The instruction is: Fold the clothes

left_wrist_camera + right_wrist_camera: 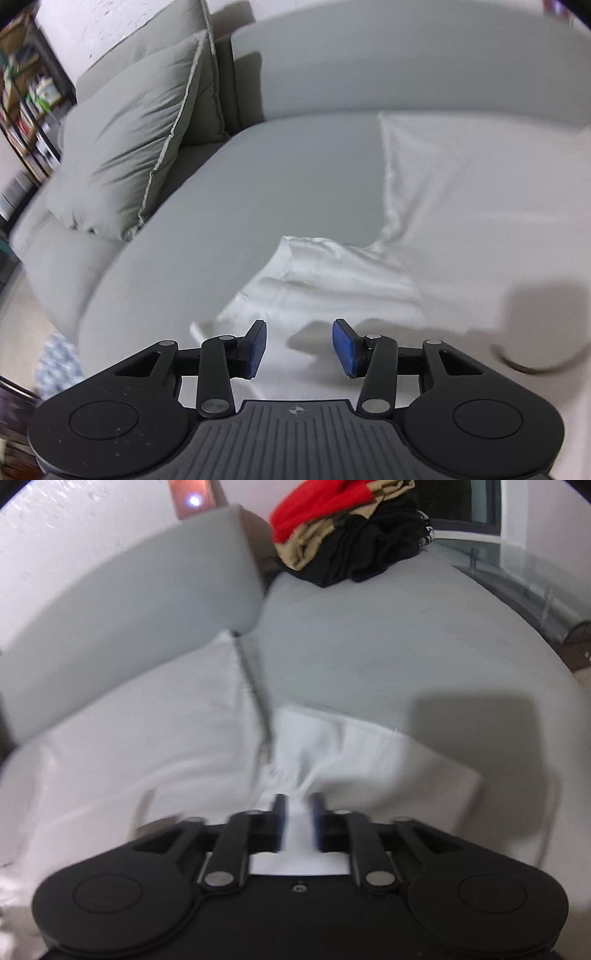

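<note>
Both grippers work over a white garment (461, 206) spread on the grey sofa seat (258, 177). Left gripper (299, 345) hovers wide apart above its sleeve (314, 273); right gripper (299, 821) pinches a bunched fold of the garment (147, 738), with piled clothes (347, 535) beyond.

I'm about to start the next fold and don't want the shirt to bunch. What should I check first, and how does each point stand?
1. Right gripper has fabric: ok, white shirt sits pinched between its narrowed jaws.
2. Left gripper has fabric: not ok, open above the sleeve, holding nothing.
3. Shirt lies flat: not ok, wrinkled at the sleeve.
4. Free sofa seat to fold on: ok.
5. Clothes pile clear of the shirt: ok, far back.
6. Collar position: cannot tell.
</note>
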{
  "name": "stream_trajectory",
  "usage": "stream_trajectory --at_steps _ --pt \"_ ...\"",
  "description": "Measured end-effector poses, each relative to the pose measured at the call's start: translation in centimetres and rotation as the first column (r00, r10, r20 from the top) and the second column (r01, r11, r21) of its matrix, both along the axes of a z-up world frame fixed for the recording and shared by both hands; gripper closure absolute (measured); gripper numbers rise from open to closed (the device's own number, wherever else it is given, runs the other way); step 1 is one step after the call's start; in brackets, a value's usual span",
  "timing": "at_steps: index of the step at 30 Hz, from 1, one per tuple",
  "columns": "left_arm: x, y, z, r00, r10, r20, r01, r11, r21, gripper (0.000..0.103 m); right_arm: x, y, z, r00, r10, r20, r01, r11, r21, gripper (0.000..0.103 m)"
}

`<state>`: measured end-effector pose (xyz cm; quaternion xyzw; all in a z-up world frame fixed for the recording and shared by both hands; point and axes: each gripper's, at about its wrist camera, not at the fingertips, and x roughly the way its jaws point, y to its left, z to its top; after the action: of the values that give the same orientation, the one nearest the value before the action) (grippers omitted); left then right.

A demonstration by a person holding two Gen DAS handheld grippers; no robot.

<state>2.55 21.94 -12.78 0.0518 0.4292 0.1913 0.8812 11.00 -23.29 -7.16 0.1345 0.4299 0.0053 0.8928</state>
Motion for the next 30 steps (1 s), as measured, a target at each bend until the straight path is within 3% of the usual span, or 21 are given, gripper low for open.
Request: stream_trajectory --at_steps 3,5,7,8,11,15,16,17,20,23,25,27,30 --pt "-2.1 -1.9 0.7 0.997 -0.058 0.059 0.063 0.995 -0.079 0.058 -2.6 2.2 0.2 0.992 0.122 -0.011 -0.122 0.992 0.031 0.077" --pt "-2.4 -4.9 -0.4 0.989 -0.137 0.048 0.14 0.989 -0.055 0.054 -3.9 4.1 -0.4 0.978 0.207 -0.015 -0.206 0.978 0.038 0.073" --pt "-2.4 -7.6 -2.7 0.979 -0.205 -0.015 0.205 0.979 -0.015 0.051 -4.8 6.4 -2.0 0.964 0.263 -0.04 -0.263 0.965 0.005 0.07" --pt "-3.2 -8.2 -2.9 0.973 -0.231 -0.028 0.231 0.973 -0.004 0.052 -5.2 7.4 -3.1 0.954 0.285 -0.09 -0.287 0.958 -0.013 0.069" --pt "-6.2 -9.5 -2.7 0.951 -0.303 -0.055 0.305 0.952 0.022 0.062 -8.1 8.6 -3.2 0.924 0.367 -0.108 -0.379 0.916 -0.13 0.069" --pt "-10.2 -11.3 -2.4 0.914 -0.395 -0.093 0.401 0.915 0.053 0.067 -11.4 6.3 -2.0 0.906 0.377 -0.191 -0.398 0.914 -0.085 0.074" --pt "-11.2 -11.8 -2.4 0.903 -0.417 -0.103 0.424 0.904 0.06 0.067 -12.2 5.6 -1.9 0.908 0.36 -0.213 -0.381 0.922 -0.066 0.08" --pt "-12.0 -11.2 -1.8 0.907 -0.414 -0.075 0.415 0.91 0.003 0.064 -13.1 4.9 -1.7 0.909 0.344 -0.234 -0.363 0.931 -0.046 0.083" --pt "-13.3 -9.3 0.0 0.929 -0.369 0.031 0.369 0.917 -0.148 0.054 -14.7 3.5 0.0 0.943 0.318 -0.102 -0.32 0.947 -0.005 0.083" --pt "-12.1 -9.9 1.2 0.931 -0.35 0.1 0.362 0.921 -0.144 0.053 -13.6 4.4 1.0 0.942 0.337 0.008 -0.337 0.941 0.017 0.083" --pt "-10.6 -10.9 1.2 0.918 -0.378 0.123 0.392 0.911 -0.126 0.051 -12.1 5.9 0.5 0.937 0.35 0.018 -0.35 0.935 0.054 0.085" --pt "-9.2 -12.1 0.0 0.901 -0.422 0.105 0.433 0.891 -0.135 0.047 -11.0 7.2 -0.8 0.932 0.361 0.012 -0.361 0.928 0.092 0.087" --pt "-9.2 -13.1 -2.2 0.89 -0.456 0.025 0.456 0.882 -0.118 0.049 -11.3 8.3 -3.1 0.926 0.377 -0.013 -0.376 0.926 0.032 0.087"
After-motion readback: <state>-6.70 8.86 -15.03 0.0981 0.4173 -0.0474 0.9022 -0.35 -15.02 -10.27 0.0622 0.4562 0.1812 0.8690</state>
